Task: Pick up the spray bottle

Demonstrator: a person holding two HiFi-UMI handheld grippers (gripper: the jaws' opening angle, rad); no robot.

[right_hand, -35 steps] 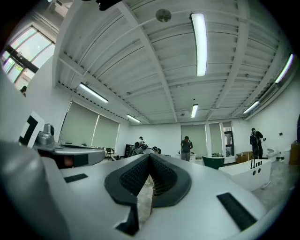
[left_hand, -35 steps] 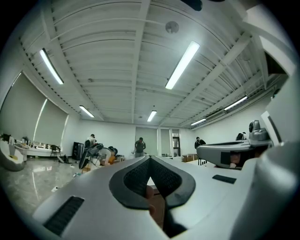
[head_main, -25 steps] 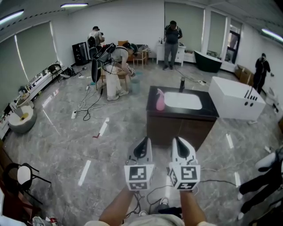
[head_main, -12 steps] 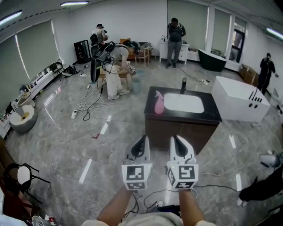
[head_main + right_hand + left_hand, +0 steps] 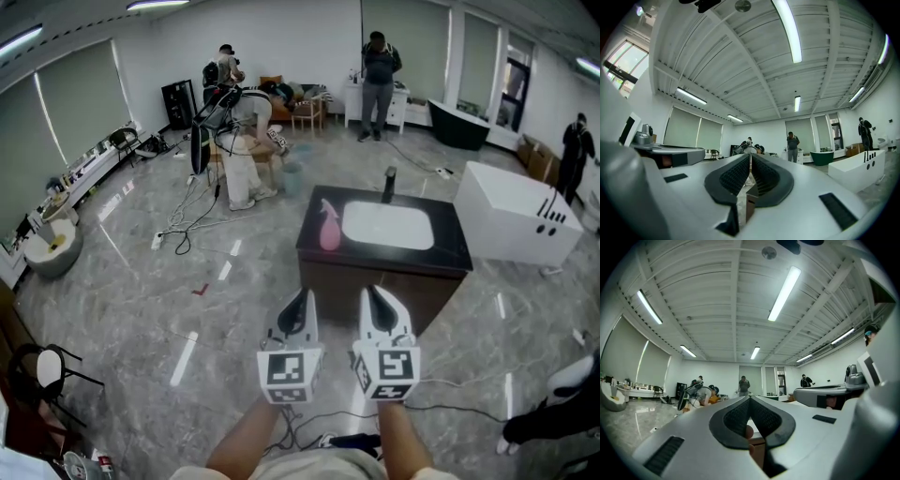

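Both grippers, the left [image 5: 300, 305] and the right [image 5: 375, 302], were held level with jaws together and empty, well short of the vanity [image 5: 450, 255]. The pink bottle [image 5: 328, 228] stood upright at the counter's left end, beside the basin [image 5: 388, 225]. Closed jaws would likely knock it off that nearby edge, so they needed opening first. Bare floor lay between, and cables [image 5: 450, 382] trailed underfoot.

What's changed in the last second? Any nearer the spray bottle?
The left gripper and right gripper have come a little closer to the counter, side by side. Nothing was grabbed or released: both stay shut and empty, and the pink spray bottle still stands on the counter's left end.
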